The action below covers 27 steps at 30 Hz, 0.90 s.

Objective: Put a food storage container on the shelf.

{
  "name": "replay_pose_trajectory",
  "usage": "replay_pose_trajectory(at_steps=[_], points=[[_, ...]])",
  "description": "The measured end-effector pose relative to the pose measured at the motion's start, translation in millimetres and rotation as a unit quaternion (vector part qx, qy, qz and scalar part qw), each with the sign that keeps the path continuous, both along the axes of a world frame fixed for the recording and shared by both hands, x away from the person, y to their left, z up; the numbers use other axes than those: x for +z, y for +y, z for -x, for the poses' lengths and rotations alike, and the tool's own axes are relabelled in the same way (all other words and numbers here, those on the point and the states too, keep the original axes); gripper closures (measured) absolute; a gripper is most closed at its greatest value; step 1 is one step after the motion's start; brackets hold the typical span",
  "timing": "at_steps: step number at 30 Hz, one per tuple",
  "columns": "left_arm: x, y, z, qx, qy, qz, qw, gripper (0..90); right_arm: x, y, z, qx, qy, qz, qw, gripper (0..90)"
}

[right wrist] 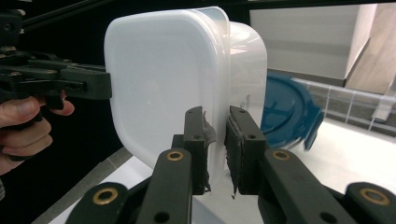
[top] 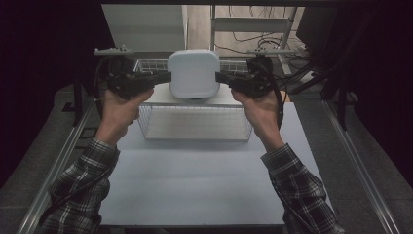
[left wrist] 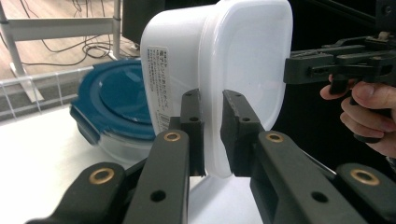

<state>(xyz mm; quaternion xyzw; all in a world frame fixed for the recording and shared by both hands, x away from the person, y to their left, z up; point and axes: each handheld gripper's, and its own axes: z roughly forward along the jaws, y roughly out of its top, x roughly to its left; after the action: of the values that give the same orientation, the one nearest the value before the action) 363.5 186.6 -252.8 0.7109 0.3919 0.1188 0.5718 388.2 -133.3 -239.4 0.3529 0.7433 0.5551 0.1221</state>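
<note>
The left gripper (top: 163,78) and the right gripper (top: 223,78) hold a white, rounded-square plastic container with its lid on (top: 193,74) between them, raised above the table and tipped so the lid faces the person. In the left gripper view, the two black jaws are pinched on the lid's rim at the container's (left wrist: 219,70) near edge, and the right gripper (left wrist: 299,70) meets the opposite edge farther off, with fingers (left wrist: 369,109) wrapped around its handle. In the right gripper view, the jaws clamp the rim of the container (right wrist: 173,79) the same way, while the left gripper (right wrist: 93,86) grips the far edge. Just behind the container, beyond the jaws, a round clear container with a blue clip-on lid (left wrist: 116,107) rests on a white surface. Below the raised container sits a white wire basket (top: 195,129) on the pale table (top: 195,190).
</note>
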Motion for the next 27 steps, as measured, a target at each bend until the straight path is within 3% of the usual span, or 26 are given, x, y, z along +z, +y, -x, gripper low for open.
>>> replay_pose_trajectory(at_steps=[9,14,22,27], points=[[2.3,0.2,-31.1,0.017,0.033,-0.005,0.9993,78.2,6.2,8.6,-27.5,-0.017,0.028,0.013,0.9994,77.2],[1.3,-0.4,-36.3,0.018,0.037,-0.003,0.9991,74.7,5.5,10.5,-36.5,-0.017,0.047,0.012,0.9987,76.1],[-0.3,-9.2,-47.7,0.033,0.043,-0.025,0.9982,68.9,5.7,17.3,-48.5,-0.035,0.041,0.025,0.9982,65.9],[-0.8,-8.2,-54.7,0.031,0.051,-0.013,0.9981,68.3,6.9,20.9,-56.0,-0.040,0.035,0.037,0.9979,63.4]])
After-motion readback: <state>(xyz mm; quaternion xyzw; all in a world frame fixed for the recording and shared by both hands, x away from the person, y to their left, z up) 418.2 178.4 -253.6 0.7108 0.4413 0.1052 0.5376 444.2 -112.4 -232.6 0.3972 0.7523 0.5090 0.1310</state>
